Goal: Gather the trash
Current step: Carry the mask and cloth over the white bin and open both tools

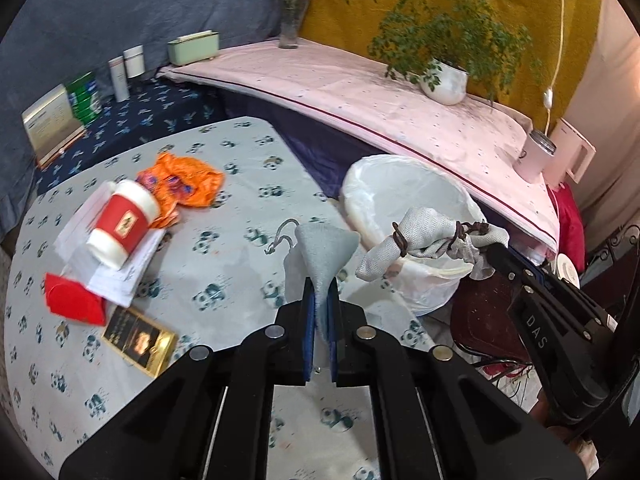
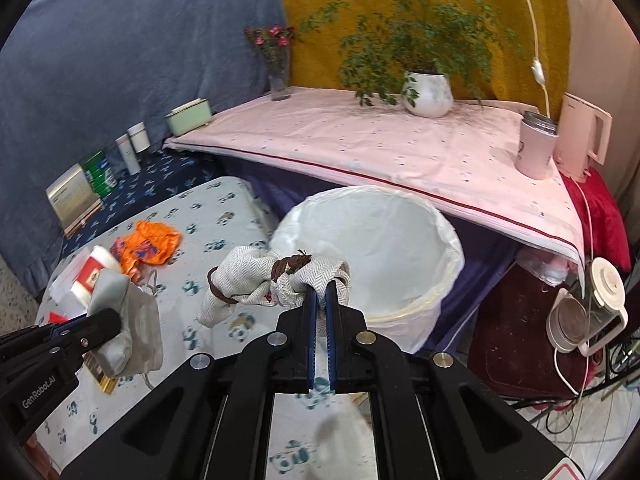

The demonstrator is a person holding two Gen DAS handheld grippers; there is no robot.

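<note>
While our left gripper (image 1: 321,300) pinches a soft grey face mask (image 1: 326,246) between its blue pads, our right gripper (image 2: 321,300) is clamped on a crumpled white herringbone cloth tied with brown cord (image 2: 256,280). We hold the cloth just beside the near rim of the round bin lined with a white plastic bag (image 2: 400,216), slightly above it, and the mask hangs above the panda-print tablecloth (image 1: 224,272), near the bin's left side. Behind on the table lie a red paper cup with a white lid (image 1: 122,224), resting on its side over white paper sheets (image 1: 116,276), an orange crinkled wrapper (image 1: 188,180) just behind it, a red folded card (image 1: 72,300) and a black-and-gold flat box (image 1: 140,338).
</note>
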